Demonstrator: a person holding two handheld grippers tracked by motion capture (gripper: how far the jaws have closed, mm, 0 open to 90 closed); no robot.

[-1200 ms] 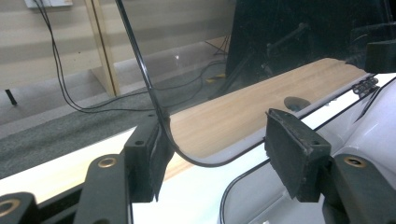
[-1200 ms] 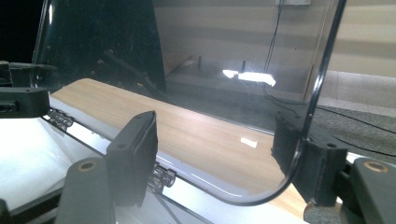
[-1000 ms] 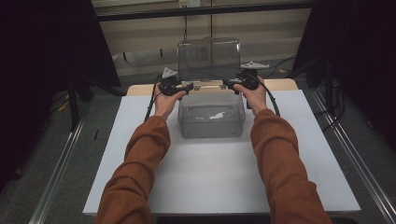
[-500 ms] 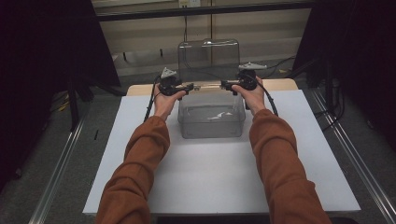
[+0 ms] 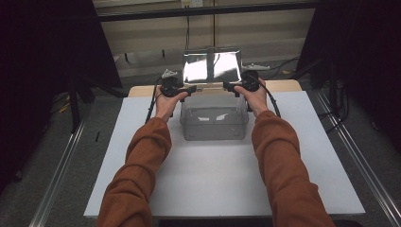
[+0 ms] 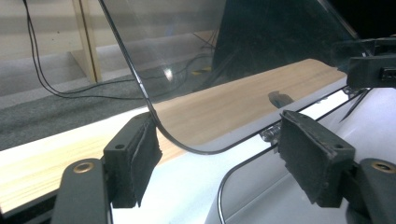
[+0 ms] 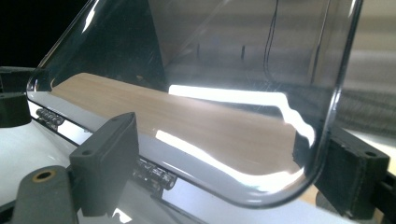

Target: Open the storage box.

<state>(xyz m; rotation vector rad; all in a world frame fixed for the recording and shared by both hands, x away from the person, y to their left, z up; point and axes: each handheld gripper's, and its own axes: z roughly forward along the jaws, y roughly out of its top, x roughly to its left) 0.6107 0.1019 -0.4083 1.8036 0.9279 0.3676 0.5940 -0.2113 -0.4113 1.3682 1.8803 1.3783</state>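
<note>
The clear box (image 5: 213,120) stands at the far middle of the white table (image 5: 142,189), its hinged lid (image 5: 212,66) raised upright. The left gripper (image 5: 189,89) and right gripper (image 5: 229,87) have just been opening; their jaws stand spread around the lid's lower corners, seemingly releasing it. Next, I judge, both should withdraw sideways without knocking the lid.

boxes: one clear box (image 5: 213,120) | lids: one clear lid (image 5: 212,67), standing up | grippers: two, left gripper (image 5: 188,90) and right gripper (image 5: 230,87) | hands: two | tables: one white table (image 5: 227,189)
</note>
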